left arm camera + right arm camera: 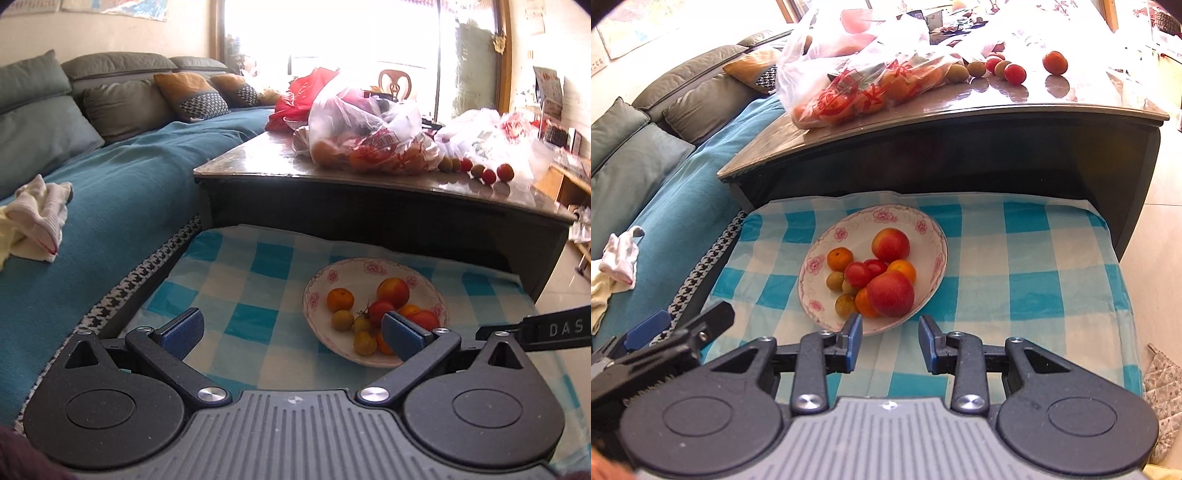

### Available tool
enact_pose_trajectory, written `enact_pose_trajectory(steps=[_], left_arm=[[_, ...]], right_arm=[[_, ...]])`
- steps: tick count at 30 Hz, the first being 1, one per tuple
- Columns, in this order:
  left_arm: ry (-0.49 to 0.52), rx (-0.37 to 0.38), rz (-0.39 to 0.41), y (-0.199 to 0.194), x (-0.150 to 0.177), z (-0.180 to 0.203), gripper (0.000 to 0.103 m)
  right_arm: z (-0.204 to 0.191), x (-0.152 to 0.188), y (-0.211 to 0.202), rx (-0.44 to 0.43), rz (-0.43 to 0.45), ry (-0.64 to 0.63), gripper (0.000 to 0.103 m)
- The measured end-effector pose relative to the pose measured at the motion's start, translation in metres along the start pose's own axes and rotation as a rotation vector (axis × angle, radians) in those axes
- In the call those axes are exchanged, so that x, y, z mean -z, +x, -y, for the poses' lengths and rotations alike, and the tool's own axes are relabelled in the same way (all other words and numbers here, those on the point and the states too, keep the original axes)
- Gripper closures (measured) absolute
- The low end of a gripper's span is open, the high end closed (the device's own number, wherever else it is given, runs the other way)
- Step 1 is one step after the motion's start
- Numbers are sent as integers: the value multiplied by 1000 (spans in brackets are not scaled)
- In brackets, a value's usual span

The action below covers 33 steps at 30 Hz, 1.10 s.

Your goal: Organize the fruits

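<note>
Mixed fruits [875, 277] heaped on floral plate [925, 225]

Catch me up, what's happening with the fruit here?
Neither gripper holds anything. The left gripper and right gripper both hover open over the blue-and-white checked cloth, near the floral-rimmed white plate of mixed fruit. More loose fruit, including a red cherry tomato, sits on the dark glossy table beside a clear plastic bag.

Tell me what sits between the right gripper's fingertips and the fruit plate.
Nothing: in the right wrist view, only bare blue-checked cloth separates the open right gripper from the plate, whose near rim almost reaches the fingertips.
</note>
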State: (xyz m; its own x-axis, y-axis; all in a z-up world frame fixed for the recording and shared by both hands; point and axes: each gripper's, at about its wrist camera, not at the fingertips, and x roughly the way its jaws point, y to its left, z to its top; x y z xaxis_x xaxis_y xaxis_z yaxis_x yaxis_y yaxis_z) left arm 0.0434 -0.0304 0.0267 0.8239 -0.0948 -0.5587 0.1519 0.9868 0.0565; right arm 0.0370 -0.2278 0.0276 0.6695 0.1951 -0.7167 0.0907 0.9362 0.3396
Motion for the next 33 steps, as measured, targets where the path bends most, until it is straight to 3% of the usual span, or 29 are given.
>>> enact_pose_trajectory(steps=[3, 9, 24, 33], left_arm=[[38, -21, 3, -7, 6, 5, 0], [-22, 52, -23, -23, 10, 2, 0], [-23, 40, -136, -27, 29, -2, 0], [-15, 34, -160, -26, 35, 0, 0]], right_arm=[[-4, 8, -6, 2, -1, -12, 68], [-6, 18, -17, -12, 1, 5, 68], [-20, 51, -31, -3, -31, -5, 68], [-23, 56, -29, 0, -45, -12, 68]])
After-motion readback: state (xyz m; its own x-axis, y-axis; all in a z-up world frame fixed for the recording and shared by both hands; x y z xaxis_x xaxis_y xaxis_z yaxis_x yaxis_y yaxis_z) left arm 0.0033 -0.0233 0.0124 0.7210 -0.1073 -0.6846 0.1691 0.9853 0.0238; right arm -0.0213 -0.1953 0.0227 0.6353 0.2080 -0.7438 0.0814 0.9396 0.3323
